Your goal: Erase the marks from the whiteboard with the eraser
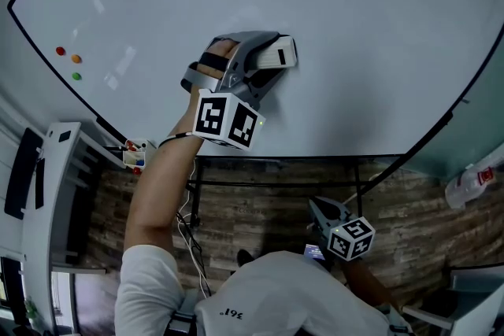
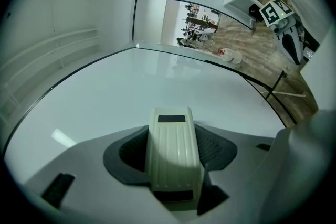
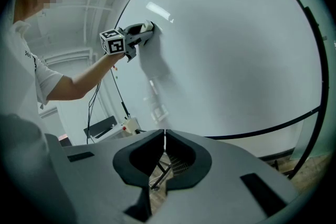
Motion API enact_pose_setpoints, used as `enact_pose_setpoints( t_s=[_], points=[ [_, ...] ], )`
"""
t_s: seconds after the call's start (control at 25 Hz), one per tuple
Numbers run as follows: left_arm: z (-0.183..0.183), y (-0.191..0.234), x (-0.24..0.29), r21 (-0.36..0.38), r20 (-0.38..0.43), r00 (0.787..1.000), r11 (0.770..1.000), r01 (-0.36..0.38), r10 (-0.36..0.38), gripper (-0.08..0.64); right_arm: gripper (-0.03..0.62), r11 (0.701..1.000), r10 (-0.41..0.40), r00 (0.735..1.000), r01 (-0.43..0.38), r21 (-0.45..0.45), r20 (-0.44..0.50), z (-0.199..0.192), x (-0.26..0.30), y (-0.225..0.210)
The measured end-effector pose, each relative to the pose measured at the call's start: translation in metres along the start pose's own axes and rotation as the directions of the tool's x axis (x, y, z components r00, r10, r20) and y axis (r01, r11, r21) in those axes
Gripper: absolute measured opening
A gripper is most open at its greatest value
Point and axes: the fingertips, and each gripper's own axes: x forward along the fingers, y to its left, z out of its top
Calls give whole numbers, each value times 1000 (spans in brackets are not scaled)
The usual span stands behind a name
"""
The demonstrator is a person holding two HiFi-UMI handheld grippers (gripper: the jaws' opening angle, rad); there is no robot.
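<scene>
Whiteboard (image 1: 354, 27) shows no marks near the one eraser (image 1: 281, 56), which your left gripper (image 2: 173, 152) grasps between its fingers, against the board. Your right gripper (image 3: 164, 157) hangs low, fingers clenched on nothing. If you tilt your wrist, the eraser may twist out. I count three magnets (image 1: 75, 57) and two grippers.

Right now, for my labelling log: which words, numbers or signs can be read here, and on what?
None reads as text.
Cube on the left gripper: black-and-white square markers, no letters.
Cube on the right gripper: the same.
Eraser: dark label patch, nothing legible.
Bottle: red label, too small.
Shirt: small print, too blurred.
</scene>
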Motion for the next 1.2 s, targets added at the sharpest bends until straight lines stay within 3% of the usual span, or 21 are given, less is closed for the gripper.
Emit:
enact_pose_setpoints(
  t_s=[0.4,0.64,0.96,1.2],
  points=[
    [-15,-62,-8,-24,-43,994,994,104,-105,257,26,1000,-4,1000,4,-4,-17,-8,-3,9],
    [-23,-93,-23,-120,-40,988,982,144,-149,258,26,1000,5,1000,-5,-7,-30,-11,0,17],
    [-25,-97,-61,-256,-6,993,960,111,-117,258,26,999,27,998,-28,-28,-49,-12,13,35],
    [-26,-83,-79,-294,12,997,953,77,-77,258,26,998,42,998,-45,-46,-54,-9,23,46]
  ],
)
